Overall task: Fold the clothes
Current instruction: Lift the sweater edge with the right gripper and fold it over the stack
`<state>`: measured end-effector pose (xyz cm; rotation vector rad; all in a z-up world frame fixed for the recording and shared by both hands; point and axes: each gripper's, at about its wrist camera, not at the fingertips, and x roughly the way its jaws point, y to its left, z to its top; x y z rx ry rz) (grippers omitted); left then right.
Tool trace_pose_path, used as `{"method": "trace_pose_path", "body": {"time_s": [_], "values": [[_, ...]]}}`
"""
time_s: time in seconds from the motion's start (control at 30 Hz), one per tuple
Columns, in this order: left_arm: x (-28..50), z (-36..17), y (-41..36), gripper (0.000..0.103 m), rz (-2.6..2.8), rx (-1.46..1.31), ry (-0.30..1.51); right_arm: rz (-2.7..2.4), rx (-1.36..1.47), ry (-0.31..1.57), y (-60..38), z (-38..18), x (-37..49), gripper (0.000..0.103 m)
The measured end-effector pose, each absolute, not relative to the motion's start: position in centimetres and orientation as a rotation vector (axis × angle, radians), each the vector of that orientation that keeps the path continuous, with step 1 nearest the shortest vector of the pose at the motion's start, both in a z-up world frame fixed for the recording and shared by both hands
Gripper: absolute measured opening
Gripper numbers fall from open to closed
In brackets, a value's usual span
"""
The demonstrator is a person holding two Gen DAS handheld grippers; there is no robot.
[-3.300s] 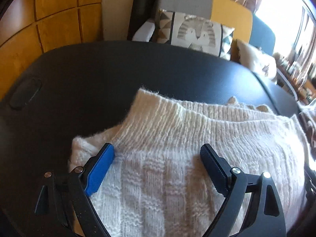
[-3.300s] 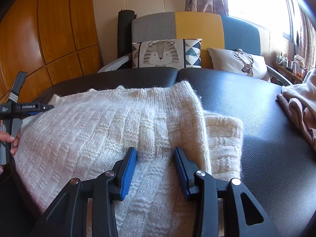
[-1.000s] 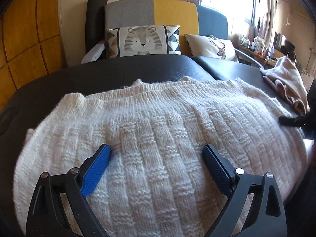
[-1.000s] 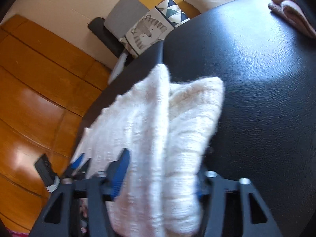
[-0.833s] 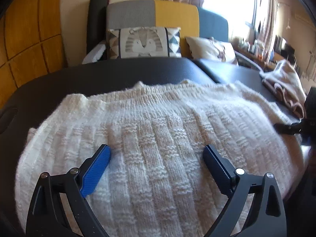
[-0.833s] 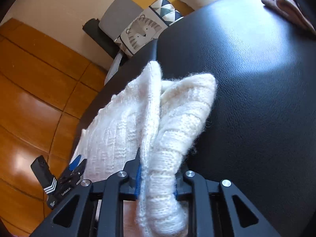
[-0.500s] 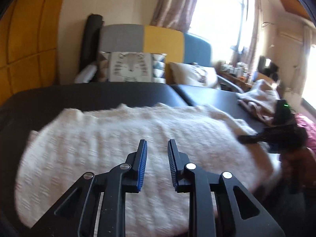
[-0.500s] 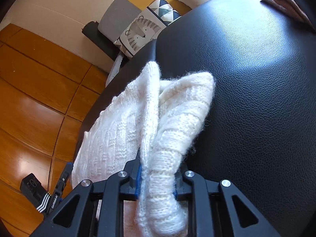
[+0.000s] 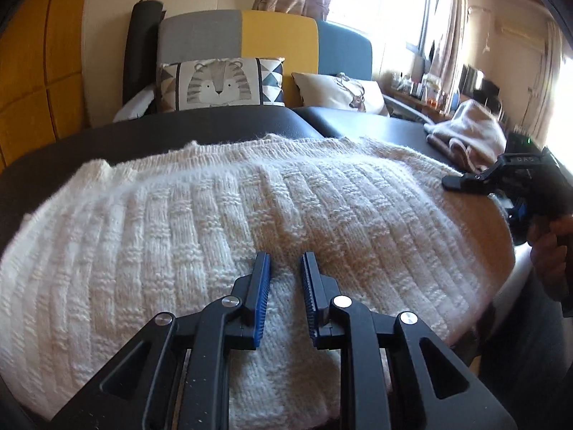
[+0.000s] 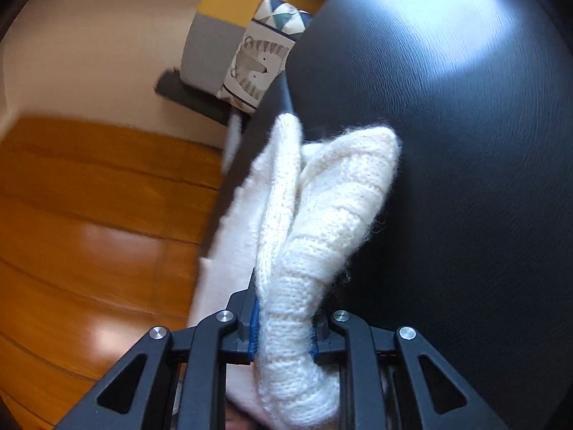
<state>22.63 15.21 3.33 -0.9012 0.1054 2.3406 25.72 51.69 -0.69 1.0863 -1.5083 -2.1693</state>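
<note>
Both ends gripped for the fold: the right gripper (image 10: 283,337) is clamped on a bunched edge of the white sweater (image 9: 222,222) lying on the black table (image 10: 465,143), the left gripper (image 9: 284,286) nearly shut pinching its near edge, so next comes an even lift across.

black table (image 9: 222,125) (sweater (image 9: 215,222), beige garment (image 9: 469,139))

Cream knitted sweater (image 9: 222,215) on black table (image 9: 107,136)
</note>
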Motion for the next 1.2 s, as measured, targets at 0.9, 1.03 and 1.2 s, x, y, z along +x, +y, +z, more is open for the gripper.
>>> {"method": "trace_pose_path", "body": {"time_s": [0.9,1.03,1.2], "values": [[22.2,4.9,4.0,0.028,2.393,-0.835,-0.342,-1.747,1.06,-1.439,31.1,10.0,13.2,0.017],[20.5,2.6,0.7,0.028,2.399,-0.941,-0.532,-1.711,1.17,-1.403,24.4,7.0,10.3,0.017],[20.3,1.0,-0.7,0.028,2.386,-0.929,-0.674,-1.68,1.301,-1.34,18.1,3.5,7.9,0.018]]}}
